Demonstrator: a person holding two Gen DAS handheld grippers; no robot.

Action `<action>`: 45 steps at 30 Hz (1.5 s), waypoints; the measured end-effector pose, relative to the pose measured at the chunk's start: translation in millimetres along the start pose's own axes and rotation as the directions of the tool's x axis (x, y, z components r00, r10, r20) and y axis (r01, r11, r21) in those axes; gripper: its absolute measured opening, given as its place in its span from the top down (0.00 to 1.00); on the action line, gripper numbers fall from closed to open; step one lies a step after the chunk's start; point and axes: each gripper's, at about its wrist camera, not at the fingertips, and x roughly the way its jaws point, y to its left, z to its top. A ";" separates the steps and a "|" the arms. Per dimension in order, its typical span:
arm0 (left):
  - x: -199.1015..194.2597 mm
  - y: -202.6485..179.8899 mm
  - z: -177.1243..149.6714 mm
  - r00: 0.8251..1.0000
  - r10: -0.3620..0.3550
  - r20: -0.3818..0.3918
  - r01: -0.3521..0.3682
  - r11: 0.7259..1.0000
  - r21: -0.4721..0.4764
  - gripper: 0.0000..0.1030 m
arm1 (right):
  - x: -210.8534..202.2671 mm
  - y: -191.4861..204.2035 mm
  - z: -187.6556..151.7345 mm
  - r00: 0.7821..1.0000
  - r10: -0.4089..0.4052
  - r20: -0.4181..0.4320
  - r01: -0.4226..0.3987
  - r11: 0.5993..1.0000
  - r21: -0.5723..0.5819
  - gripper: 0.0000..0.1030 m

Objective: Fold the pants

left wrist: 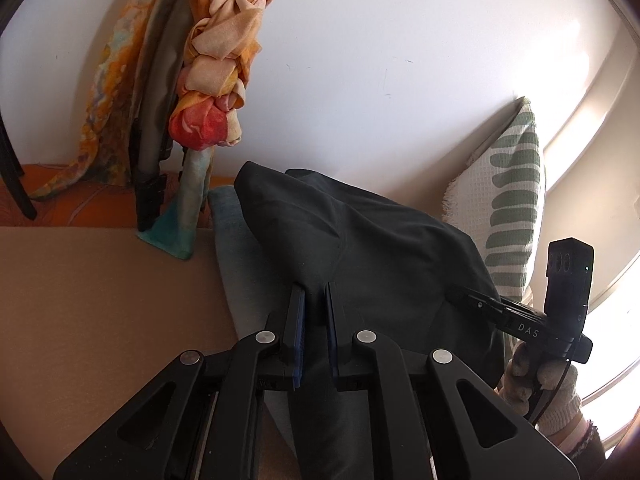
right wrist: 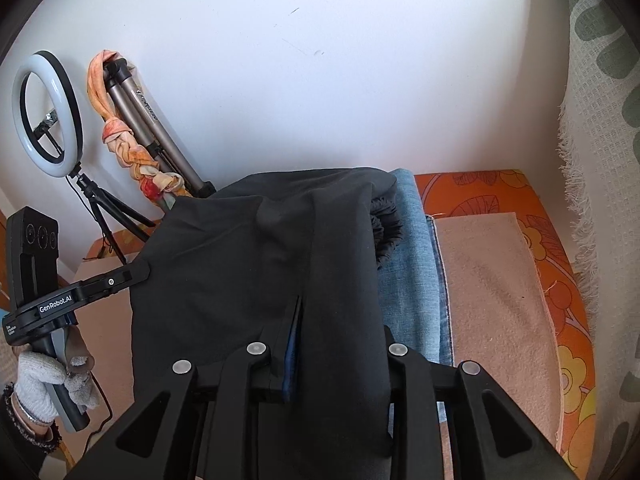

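Pants: the dark pants fill the centre of both wrist views, draped forward from the jaws and lying over a folded blue denim piece on the tan mat.

Left gripper: jaws nearly together, a pleat of the dark cloth between the blue pads; they look pinched on it, at the lower centre of the left wrist view.

Right gripper: only the left blue pad shows, in a slit of the fabric; the other finger is buried under the cloth. The jaws stand a little apart with a thick fold between them. I judge it a grip, though pad contact on the hidden side cannot be seen.

Key relation: the cloth runs away from both jaws toward the white wall at the top of each frame, so its long axis lies along the pointing direction, not across it. The gathered waistband sits at the far right of the right wrist view.

Nearer hand: neither; both grip the near edge side by side, the right tool at the right edge of the left view.

Coming move: probably laying this edge down on the denim stack.

Risk: thick fold slipping from the looser right jaws.
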 end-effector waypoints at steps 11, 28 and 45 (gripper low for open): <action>-26.6 8.7 -10.3 0.996 0.085 -0.012 -0.085 0.996 0.033 0.54 | -29.8 4.7 -6.8 0.992 -0.123 0.041 0.123 0.992 -0.004 0.36; -104.5 -29.5 -38.6 0.993 0.110 0.047 -0.116 0.981 0.158 0.38 | -106.0 67.2 -54.5 0.954 -0.270 0.128 0.279 0.959 -0.058 0.09; -222.8 -60.9 -119.2 0.986 0.105 0.130 -0.137 0.953 0.270 0.37 | -222.9 136.5 -144.1 0.916 -0.310 0.255 0.320 0.948 0.002 0.00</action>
